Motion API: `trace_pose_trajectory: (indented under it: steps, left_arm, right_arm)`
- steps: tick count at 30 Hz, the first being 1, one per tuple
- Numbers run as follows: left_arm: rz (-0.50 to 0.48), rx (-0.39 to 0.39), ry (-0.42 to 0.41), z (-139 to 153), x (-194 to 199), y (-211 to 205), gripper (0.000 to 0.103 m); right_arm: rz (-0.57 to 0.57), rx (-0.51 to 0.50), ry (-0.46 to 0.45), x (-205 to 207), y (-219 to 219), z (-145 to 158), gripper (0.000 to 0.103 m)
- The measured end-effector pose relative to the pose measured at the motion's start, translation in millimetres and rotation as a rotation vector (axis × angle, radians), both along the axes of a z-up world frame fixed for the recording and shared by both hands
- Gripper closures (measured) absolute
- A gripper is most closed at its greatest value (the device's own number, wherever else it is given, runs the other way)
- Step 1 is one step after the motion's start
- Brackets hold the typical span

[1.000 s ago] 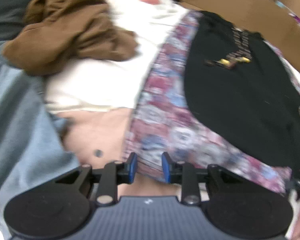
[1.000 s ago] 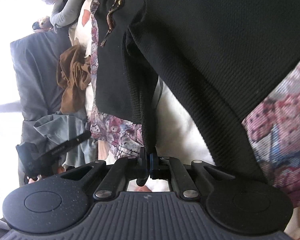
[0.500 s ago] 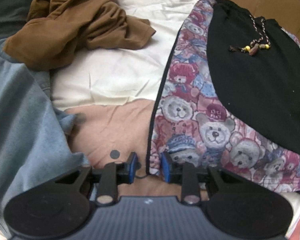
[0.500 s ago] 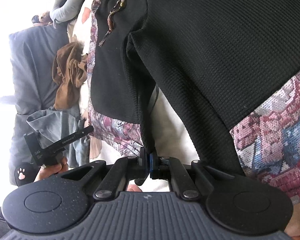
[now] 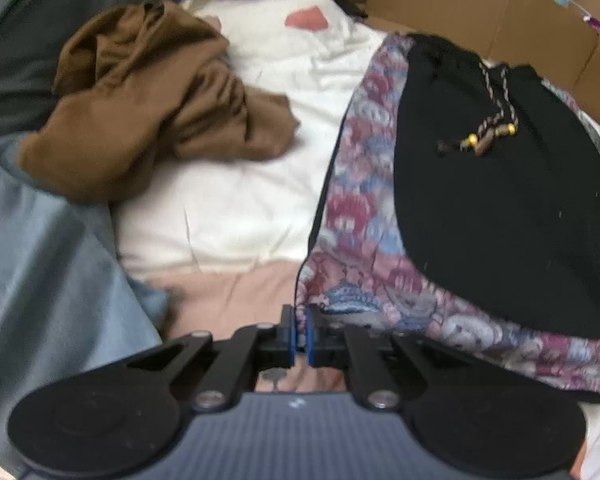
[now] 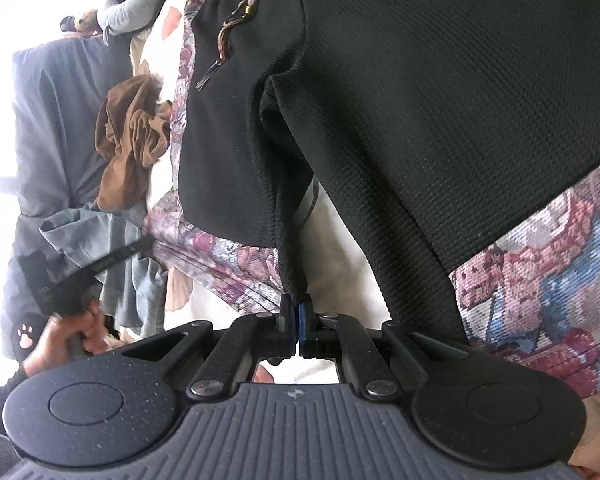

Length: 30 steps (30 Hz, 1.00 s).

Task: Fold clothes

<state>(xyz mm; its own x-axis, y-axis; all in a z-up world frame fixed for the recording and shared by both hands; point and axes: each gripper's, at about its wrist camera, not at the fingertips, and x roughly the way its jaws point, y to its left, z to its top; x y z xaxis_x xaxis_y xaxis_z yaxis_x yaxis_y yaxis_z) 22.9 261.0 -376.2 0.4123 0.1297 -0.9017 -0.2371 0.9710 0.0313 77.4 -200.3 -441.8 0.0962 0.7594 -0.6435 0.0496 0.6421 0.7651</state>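
A black drawstring garment (image 5: 500, 220) lies on a bear-print cloth (image 5: 360, 200) spread over the white bedding (image 5: 240, 200). My left gripper (image 5: 299, 334) is closing, its blue pads pinching the dark-edged near corner of the bear-print cloth. In the right wrist view the black garment (image 6: 420, 120) fills the frame, lifted and draped. My right gripper (image 6: 298, 320) is shut on the garment's hanging hem. The left gripper (image 6: 80, 276) appears there at the far left in a person's hand (image 6: 68, 332), its tips at the bear-print cloth's (image 6: 220, 248) corner.
A crumpled brown garment (image 5: 152, 100) lies at the back left of the bedding. A blue-grey garment (image 5: 40, 260) is heaped on the left, dark grey bedding beyond it. A cardboard box wall (image 5: 480, 0) borders the far right side.
The left jaws went from apart around the bear-print cloth's corner to closed on it. The right gripper kept its hold on the black hem.
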Motion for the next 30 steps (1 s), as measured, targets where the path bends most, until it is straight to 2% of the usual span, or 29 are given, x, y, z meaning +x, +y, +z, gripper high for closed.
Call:
trace_pose_trajectory:
  steps: [3,8,9,11,12,15,18,19,23,24,25,30]
  left_arm:
    - [-0.016,0.019,-0.022,8,9,-3,0.098]
    - [-0.035,0.024,-0.025,-1,25,-6,0.098]
    - [-0.039,0.024,-0.027,-2,28,-5,0.098]
    - [-0.047,0.024,-0.033,-4,33,-5,0.098]
    - [-0.051,0.025,-0.036,-4,36,-5,0.098]
    - [-0.055,0.021,-0.034,-8,45,-4,0.098]
    - [-0.056,0.015,-0.023,-16,51,-5,0.098]
    - [-0.056,0.016,-0.02,-19,53,-5,0.098]
    - [-0.06,0.018,-0.016,-25,59,-8,0.098]
    - [-0.063,0.016,-0.015,-25,60,-8,0.098]
    - [-0.066,0.015,-0.013,-24,60,-8,0.098]
    - [-0.097,0.022,0.02,-15,54,-7,0.098]
  right_arm:
    - [0.009,-0.008,-0.016,1,-1,6,0.103]
    - [-0.033,-0.006,-0.001,2,-12,2,0.1]
    - [-0.038,-0.005,0.006,1,-12,0,0.096]
    - [-0.041,-0.002,0.017,-1,-12,-4,0.079]
    - [-0.036,0.011,0.016,-2,-9,-5,0.067]
    - [-0.001,0.045,0.018,-7,3,-8,0.065]
    - [0.032,0.039,0.005,-10,16,-12,0.054]
    - [0.034,0.038,-0.002,-10,19,-15,0.054]
    - [0.008,0.103,0.01,-9,24,-28,0.057]
    - [0.003,0.106,0.021,-9,24,-30,0.075]
    - [-0.001,0.109,0.033,-10,24,-32,0.098]
    - [0.019,0.136,0.043,-12,15,-27,0.101]
